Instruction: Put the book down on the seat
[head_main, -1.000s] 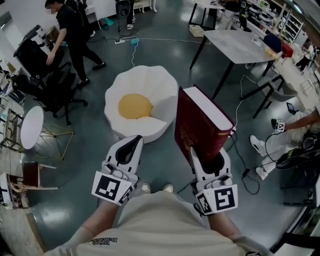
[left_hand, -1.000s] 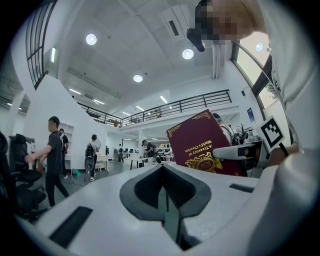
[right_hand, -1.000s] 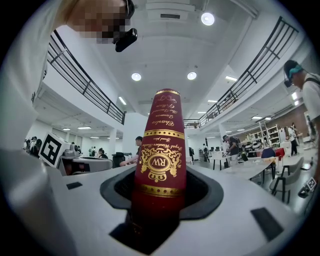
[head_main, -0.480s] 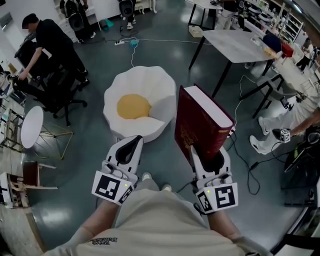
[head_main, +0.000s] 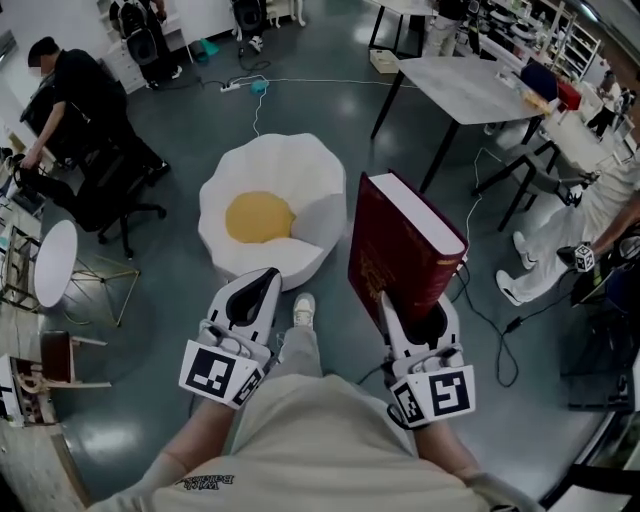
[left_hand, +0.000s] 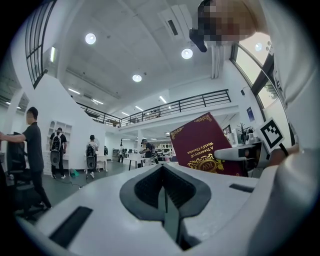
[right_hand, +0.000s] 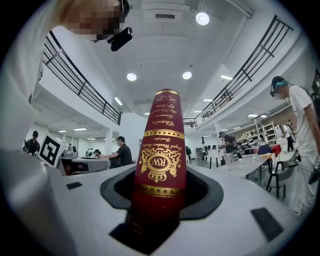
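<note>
Both grippers point level over a glossy dark grey floor (head_main: 150, 340) in a tall, white, open workroom with a railed gallery and round ceiling lamps.

The right gripper (head_main: 415, 310) is clamped on the lower end of a thick dark red hardcover book with gilt lettering (head_main: 400, 250). The book stands upright between the jaws, which are held wide by its thickness, and its spine faces back along the gripper. The left gripper (head_main: 262, 285) has its jaws together and holds nothing. The book is just to its right.

The wearer's white shoe (head_main: 303, 308) is planted on the floor between the two grippers, just right of the left one.

Just beyond the shoe, ahead of the left gripper and to the left of the held book, sits the white fried-egg-shaped seat with a yellow round centre (head_main: 310, 170). The book is in the air, apart from it.

A black cable (head_main: 478, 300) trails over the floor to the right of the right gripper.

Farther ahead and to the right stands a grey-topped table on black legs (head_main: 470, 85), with a person in pale clothes (head_main: 590, 215) near it.

Left of the left gripper is a small round white side table on thin gold legs (head_main: 55, 262). Beyond it is a black office chair (head_main: 105, 195), with a person in black (head_main: 75, 85) bending beside it.
</note>
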